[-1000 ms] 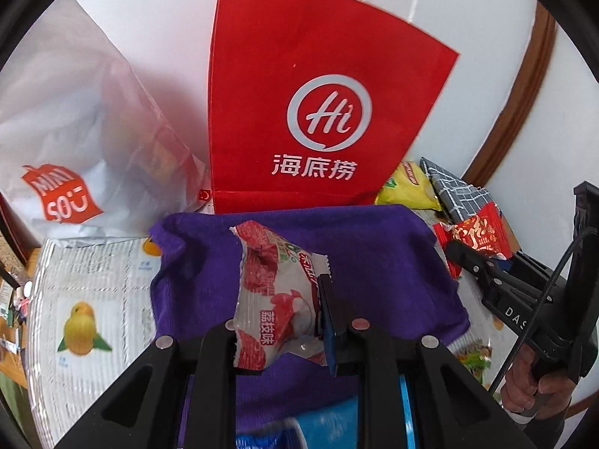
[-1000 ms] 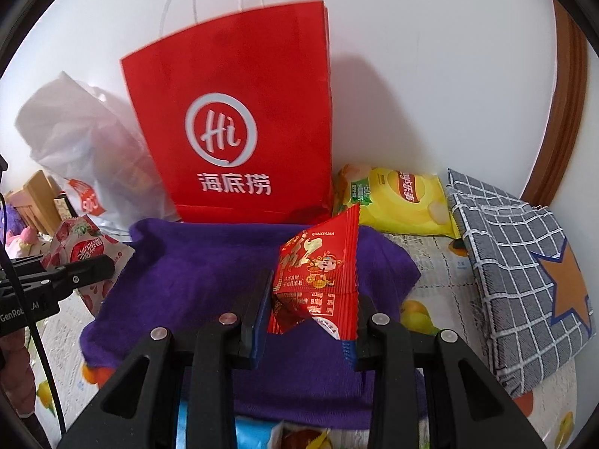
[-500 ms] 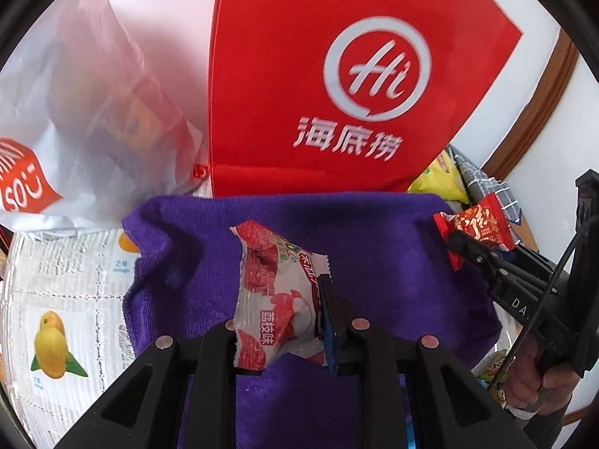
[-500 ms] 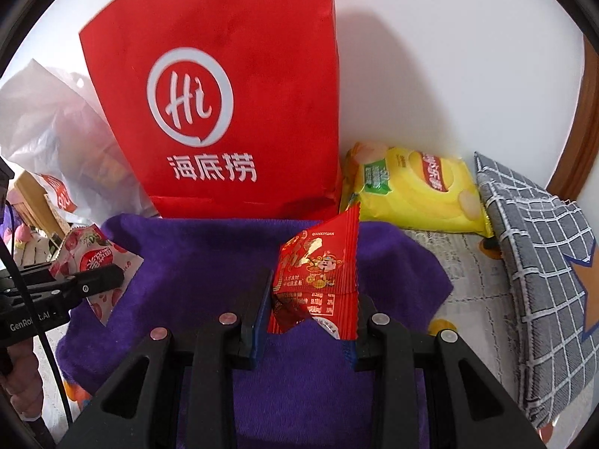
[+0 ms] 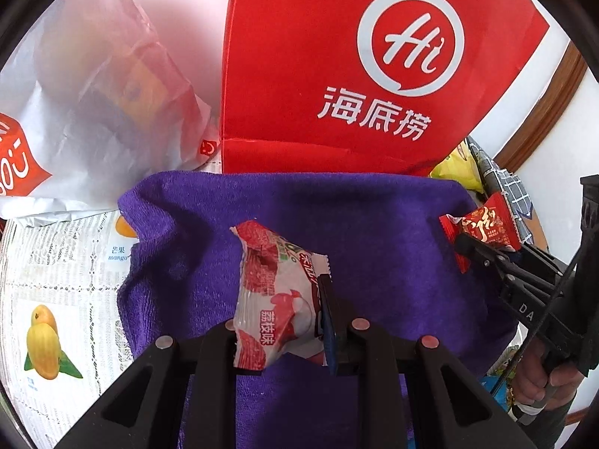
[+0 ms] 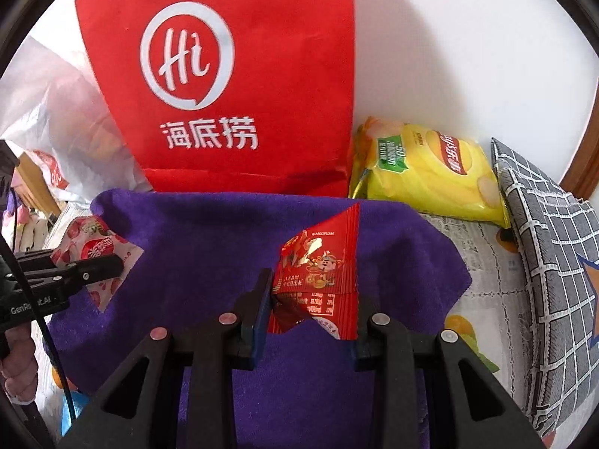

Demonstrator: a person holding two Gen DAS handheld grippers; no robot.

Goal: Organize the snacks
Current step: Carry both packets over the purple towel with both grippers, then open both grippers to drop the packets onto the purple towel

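While both packets hang over the purple towel (image 5: pixel 374 224), entries run left to right. White plastic bag (image 5: pixel 93 93): slumped at the wall. Left gripper (image 5: pixel 284 321): clamped on a pink-and-white lychee snack packet (image 5: pixel 273 299), held by its lower half, seemingly for placing on the towel. Red paper bag (image 6: pixel 232 75): upright behind. Right gripper (image 6: pixel 310 310): clamped on a red snack sachet (image 6: pixel 322 265). Yellow crisp bag (image 6: pixel 426 172): lying beside the wall.
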